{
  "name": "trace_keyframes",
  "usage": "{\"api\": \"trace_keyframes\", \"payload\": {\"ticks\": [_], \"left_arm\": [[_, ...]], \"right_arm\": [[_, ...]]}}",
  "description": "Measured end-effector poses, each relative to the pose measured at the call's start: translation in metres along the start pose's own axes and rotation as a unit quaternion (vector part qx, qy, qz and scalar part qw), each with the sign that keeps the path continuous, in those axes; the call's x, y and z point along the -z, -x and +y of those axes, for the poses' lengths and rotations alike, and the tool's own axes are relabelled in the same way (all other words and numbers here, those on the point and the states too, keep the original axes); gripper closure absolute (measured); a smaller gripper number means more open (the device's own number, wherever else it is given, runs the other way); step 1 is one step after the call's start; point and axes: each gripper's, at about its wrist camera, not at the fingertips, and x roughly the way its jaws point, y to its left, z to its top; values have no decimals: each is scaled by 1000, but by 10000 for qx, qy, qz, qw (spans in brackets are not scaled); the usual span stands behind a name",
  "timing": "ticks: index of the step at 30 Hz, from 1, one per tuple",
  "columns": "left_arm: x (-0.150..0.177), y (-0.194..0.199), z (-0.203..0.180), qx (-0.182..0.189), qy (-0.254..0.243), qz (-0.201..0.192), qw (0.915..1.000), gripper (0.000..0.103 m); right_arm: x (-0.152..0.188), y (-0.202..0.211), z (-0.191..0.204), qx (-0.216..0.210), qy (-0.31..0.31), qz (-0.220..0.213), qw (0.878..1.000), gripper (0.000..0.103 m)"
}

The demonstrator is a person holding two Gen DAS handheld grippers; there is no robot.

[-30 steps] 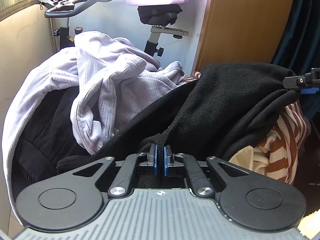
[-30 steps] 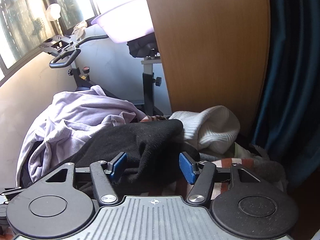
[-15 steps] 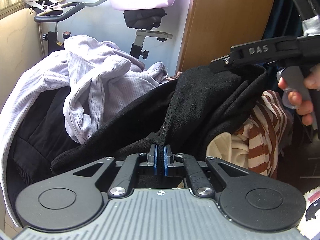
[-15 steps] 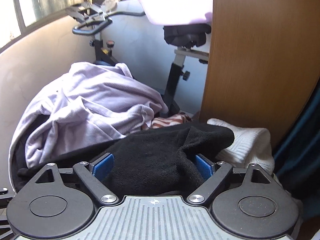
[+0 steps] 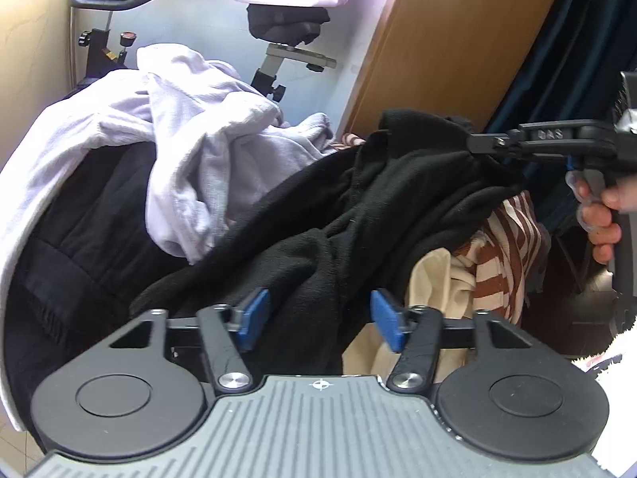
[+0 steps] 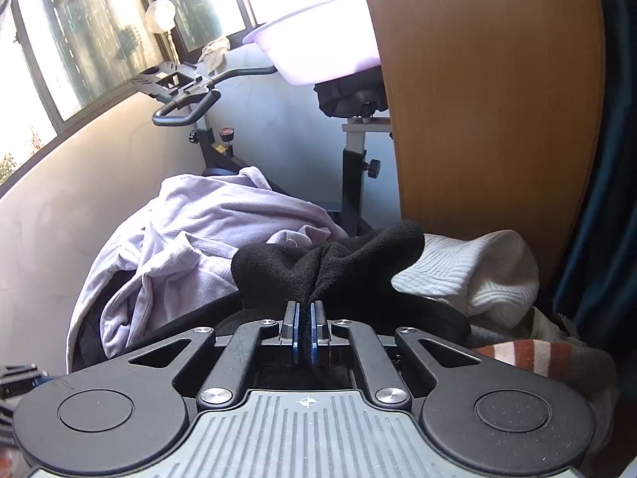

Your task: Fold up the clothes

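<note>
A black fleece garment (image 5: 358, 207) lies draped across a heap of clothes. My left gripper (image 5: 318, 318) is open, its blue pads on either side of a hanging fold of the fleece. In the right wrist view my right gripper (image 6: 304, 330) is shut on a bunched edge of the black fleece (image 6: 330, 259). That same right gripper (image 5: 489, 145) appears at the upper right of the left wrist view, held by a hand (image 5: 601, 215) and pinching the fleece's top edge.
A lilac ribbed garment (image 5: 191, 139) covers the heap's left side. A brown-and-cream striped garment (image 5: 505, 247) and a white knit (image 6: 469, 275) lie to the right. An exercise bike (image 6: 187, 99), a lilac basin (image 6: 318, 55), a wooden panel (image 6: 485, 99) and a dark curtain (image 5: 557, 40) stand behind.
My left gripper opened and let go of the black fleece. My right gripper closed onto the fleece's upper edge and lifted it a little.
</note>
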Motion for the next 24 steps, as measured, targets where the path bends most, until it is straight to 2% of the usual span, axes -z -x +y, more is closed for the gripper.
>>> {"api": "trace_keyframes", "payload": {"ticks": [3, 5, 7, 10, 12, 14, 16, 17, 19, 21, 22, 24], "left_arm": [[-5, 10, 27, -350, 74, -174, 9992, 33], [-7, 0, 42, -687, 48, -81, 9976, 33], [-7, -17, 50, -853, -222, 88, 9961, 33], [-6, -46, 60, -811, -357, 383, 9953, 33], [-6, -61, 66, -707, -197, 470, 9962, 34], [-5, -67, 70, -562, 6, 435, 9975, 44], [-5, -69, 69, -410, 100, 419, 9982, 83], [-5, -69, 66, -372, 40, 433, 9984, 90], [-1, -64, 52, -418, -294, 427, 9978, 96], [2, -54, 40, -364, -515, 411, 9972, 97], [3, -46, 35, -319, -571, 341, 9973, 97], [2, -25, 29, -272, -527, 26, 9982, 97]], "right_arm": [[11, 11, -5, 122, -55, 47, 9999, 102], [17, 13, -12, 360, -128, 84, 9992, 103], [21, 14, -21, 433, -331, 167, 9984, 103], [24, 17, -29, 508, -495, 214, 9973, 103], [23, 18, -29, 517, -524, 215, 9971, 97], [21, 17, -28, 535, -607, 205, 9965, 83], [19, 14, -26, 565, -671, 196, 9960, 76], [18, 13, -25, 573, -699, 192, 9957, 71], [15, 11, -23, 566, -752, 164, 9954, 63], [11, 11, -18, 535, -721, 46, 9960, 57], [8, 10, -15, 509, -667, -7, 9965, 56], [2, 5, -10, 424, -533, -12, 9977, 45]]}}
